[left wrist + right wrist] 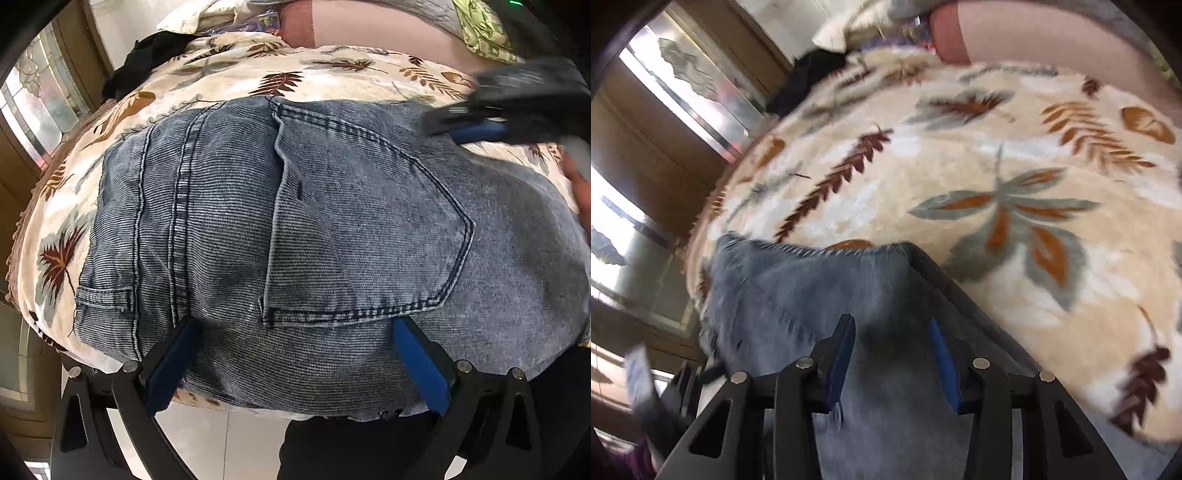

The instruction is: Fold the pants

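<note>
Apparently jeans (332, 229) between parted fingers (417, 354).

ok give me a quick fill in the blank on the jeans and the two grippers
1. The jeans lie on a blanket printed with ____.
2. Facing up on the jeans is a back ____.
3. The left gripper has its jaws ____ above the denim.
4. The pads of both grippers are coloured ____.

Missing words: leaves; pocket; open; blue

Left gripper (297, 325), right gripper (894, 328): black linkage arms, silver rivets, blue pads; dark trousers (351, 446) at 6 o'clock.
</note>
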Available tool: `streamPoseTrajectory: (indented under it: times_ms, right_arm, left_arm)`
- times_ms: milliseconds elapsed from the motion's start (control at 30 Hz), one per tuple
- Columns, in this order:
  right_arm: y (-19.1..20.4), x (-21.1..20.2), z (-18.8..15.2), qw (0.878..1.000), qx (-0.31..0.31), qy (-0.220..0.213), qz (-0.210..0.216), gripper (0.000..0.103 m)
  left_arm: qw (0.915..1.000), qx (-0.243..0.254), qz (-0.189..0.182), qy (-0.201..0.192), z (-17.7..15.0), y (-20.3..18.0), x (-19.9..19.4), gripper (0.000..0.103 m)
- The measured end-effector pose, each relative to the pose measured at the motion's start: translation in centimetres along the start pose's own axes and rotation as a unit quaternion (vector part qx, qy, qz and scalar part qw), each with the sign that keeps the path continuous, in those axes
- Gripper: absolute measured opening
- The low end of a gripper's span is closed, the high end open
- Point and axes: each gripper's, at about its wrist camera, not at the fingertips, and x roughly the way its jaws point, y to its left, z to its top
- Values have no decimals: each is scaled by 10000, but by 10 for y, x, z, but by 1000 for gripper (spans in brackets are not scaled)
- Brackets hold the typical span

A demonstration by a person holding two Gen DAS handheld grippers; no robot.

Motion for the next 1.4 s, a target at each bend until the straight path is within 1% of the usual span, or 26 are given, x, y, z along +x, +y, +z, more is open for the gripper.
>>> streamPoseTrajectory:
  times_ms: [67, 100, 200, 267, 333, 400, 467, 533, 567, 600, 633, 700, 733, 767, 833, 867, 967, 1033, 1067, 1100, 1200, 1300, 1333, 1400]
  right_arm:
    - [-4, 18, 9, 9998, 123, 106, -136, 38]
    - [-8, 28, 12, 9994, 177, 111, -275, 38]
    - [-17, 23, 10, 9987, 491, -68, -116, 36]
    - [-24, 0, 2, 9969, 664, -325, -281, 36]
    - [-33, -34, -13, 9948, 669, -708, -313, 39]
    - [-49, -70, -32, 9924, 729, -947, -307, 39]
    - [-75, -116, -60, 9871, 1012, -1207, -297, 40]
    - [-110, -167, -102, 9778, 1421, -1492, -371, 48]
    - [-123, -186, -118, 9732, 1607, -1590, -420, 55]
    - [-143, -211, -147, 9646, 1925, -1742, -451, 60]
    - [-156, -228, -170, 9570, 2184, -1865, -408, 60]
    - [-184, -258, -225, 9376, 2792, -2069, -115, 60]
    - [-192, -265, -248, 9315, 2974, -2093, -54, 60]
    - [-198, -273, -274, 9251, 3133, -2143, -79, 60]
    - [-208, -281, -304, 9167, 3309, -2237, -100, 60]
    - [-214, -282, -318, 9097, 3469, -2283, -13, 60]
    - [-228, -280, -334, 8979, 3619, -2493, 262, 60]
    - [-236, -274, -335, 8939, 3670, -2551, 342, 60]
    - [-241, -268, -333, 8925, 3694, -2544, 469, 60]
    - [-249, -262, -333, 8923, 3696, -2506, 665, 60]
    - [-267, -244, -337, 8841, 3913, -2411, 849, 60]
    - [-280, -222, -330, 8788, 4048, -2262, 1130, 61]
    - [-282, -216, -326, 8793, 4058, -2171, 1223, 62]
    - [-281, -208, -314, 8869, 3929, -2099, 1225, 62]
  left_arm:
    - [10000, 54, 14, 0, -2, -1, -1, 103]
    - [10000, 77, 23, 6, -3, -2, -1, 103]
    - [10000, 46, 21, 75, -3, -3, -4, 103]
    - [9999, 16, 20, 148, -4, -4, -8, 103]
    - [9998, -33, 0, 202, -1, -4, -11, 103]
    - [9997, -170, -141, 120, 0, -5, -21, 103]
    - [9994, -207, -267, 7, 5, -10, -30, 103]
    - [9991, -148, -373, -137, 10, -24, -40, 103]
    - [9988, -77, -438, -202, 14, -35, -46, 103]
    - [9986, -25, -489, -221, 16, -43, -48, 103]
    - [9983, 28, -541, -232, 19, -52, -50, 103]
    - [9974, 187, -657, -248, 24, -75, -54, 103]
    - [9970, 266, -680, -241, 25, -86, -56, 103]
    - [9966, 357, -703, -235, 27, -95, -57, 103]
    - [9955, 528, -749, -242, 26, -114, -65, 103]
    - [9950, 602, -757, -245, 26, -119, -68, 103]
    - [9937, 824, -687, -318, 15, -132, -85, 103]
    - [9937, 882, -591, -348, 11, -130, -89, 103]
    - [9939, 890, -558, -332, 11, -127, -90, 103]
    - [9945, 868, -520, -282, 11, -124, -89, 103]
    - [9968, 692, -393, -110, 18, -122, -78, 103]
    - [9970, 635, -430, -43, 20, -126, -73, 103]
    - [9967, 677, -438, -37, 20, -129, -72, 103]
    - [9957, 849, -379, -31, 19, -136, -69, 103]
